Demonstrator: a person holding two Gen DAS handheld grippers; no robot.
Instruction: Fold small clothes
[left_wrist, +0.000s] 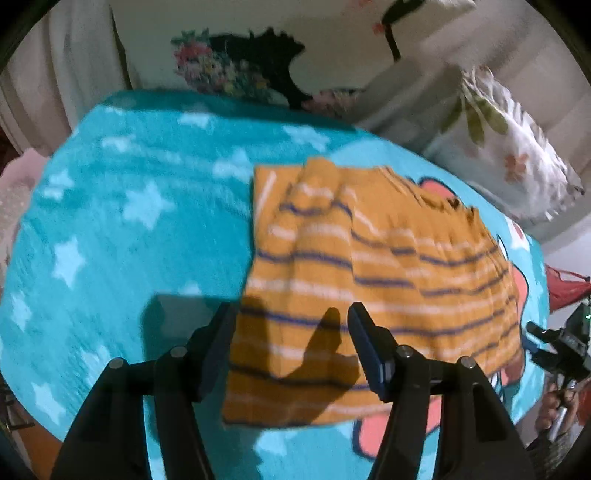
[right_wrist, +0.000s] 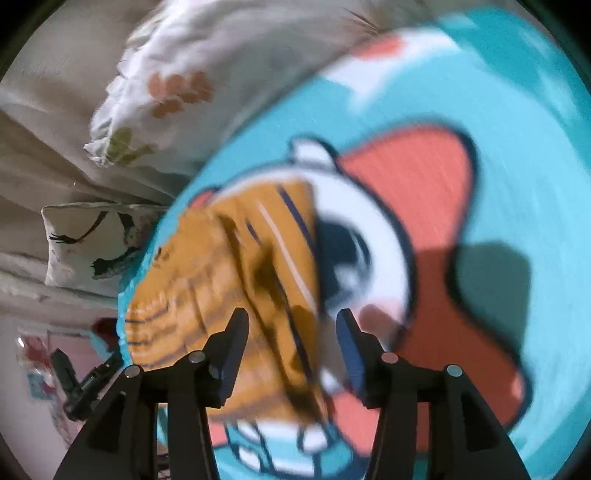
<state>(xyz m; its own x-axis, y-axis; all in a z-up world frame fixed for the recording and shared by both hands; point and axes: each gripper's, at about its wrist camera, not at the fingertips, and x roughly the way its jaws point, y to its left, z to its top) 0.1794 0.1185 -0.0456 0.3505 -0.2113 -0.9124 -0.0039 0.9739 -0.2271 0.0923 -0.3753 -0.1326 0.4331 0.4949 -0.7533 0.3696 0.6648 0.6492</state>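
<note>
A small orange garment (left_wrist: 369, 280) with white and navy stripes lies roughly flat on a turquoise blanket (left_wrist: 129, 229). My left gripper (left_wrist: 291, 317) is open and empty, hovering above the garment's near left edge. The right gripper shows at the far right of the left wrist view (left_wrist: 554, 347). In the right wrist view the garment (right_wrist: 221, 288) lies ahead and to the left, blurred. My right gripper (right_wrist: 291, 325) is open and empty above the garment's edge, over the blanket's cartoon print (right_wrist: 424, 206).
Floral pillows (left_wrist: 517, 155) and cream bedding (right_wrist: 55, 155) lie beyond the blanket's far edge. A dark-patterned pillow (left_wrist: 255, 66) sits at the back. A red object (left_wrist: 565, 288) lies off the blanket's right side.
</note>
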